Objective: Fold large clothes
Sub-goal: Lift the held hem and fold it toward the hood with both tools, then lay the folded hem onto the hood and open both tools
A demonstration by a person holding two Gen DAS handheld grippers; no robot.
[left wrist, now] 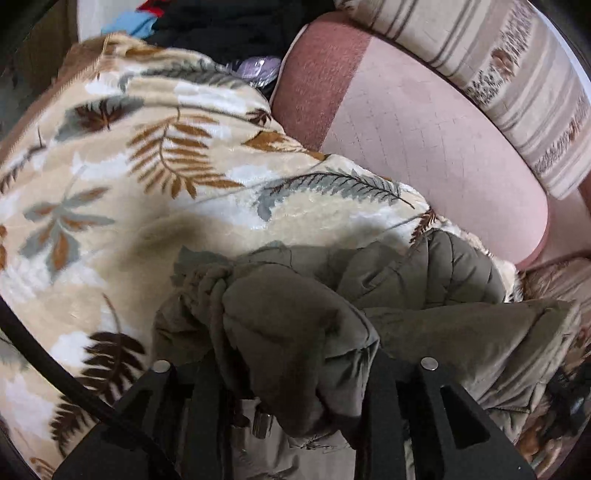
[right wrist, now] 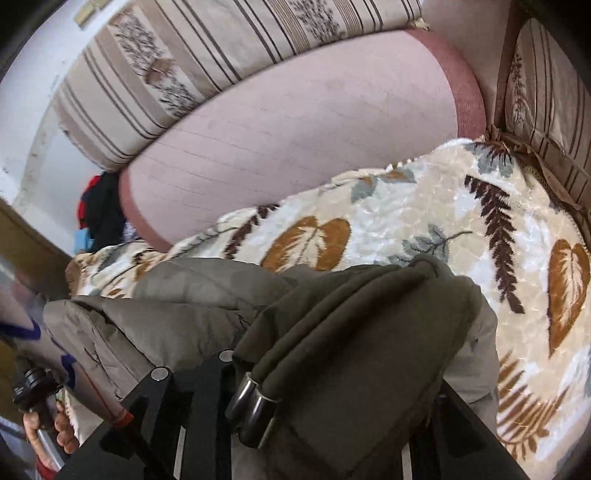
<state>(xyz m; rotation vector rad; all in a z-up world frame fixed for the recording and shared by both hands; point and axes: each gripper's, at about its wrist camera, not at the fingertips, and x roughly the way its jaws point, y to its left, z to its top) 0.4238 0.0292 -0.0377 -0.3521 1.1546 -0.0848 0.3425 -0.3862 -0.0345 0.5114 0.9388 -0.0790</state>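
An olive-green padded jacket (left wrist: 424,306) lies bunched on a leaf-patterned blanket (left wrist: 147,177) on a sofa. My left gripper (left wrist: 295,373) is shut on a thick fold of the jacket, which fills the space between its black fingers (left wrist: 388,406). In the right wrist view the jacket (right wrist: 177,317) drapes over my right gripper (right wrist: 325,369), which is shut on a dark green band with two metal cord ends (right wrist: 251,406). The right gripper's far finger is mostly hidden by cloth.
Pink sofa cushion (left wrist: 424,147) and striped back cushions (left wrist: 517,85) lie behind the blanket. A pile of dark and coloured clothes (left wrist: 221,26) sits at the sofa's end. A person's hand (right wrist: 48,432) shows at the lower left of the right wrist view.
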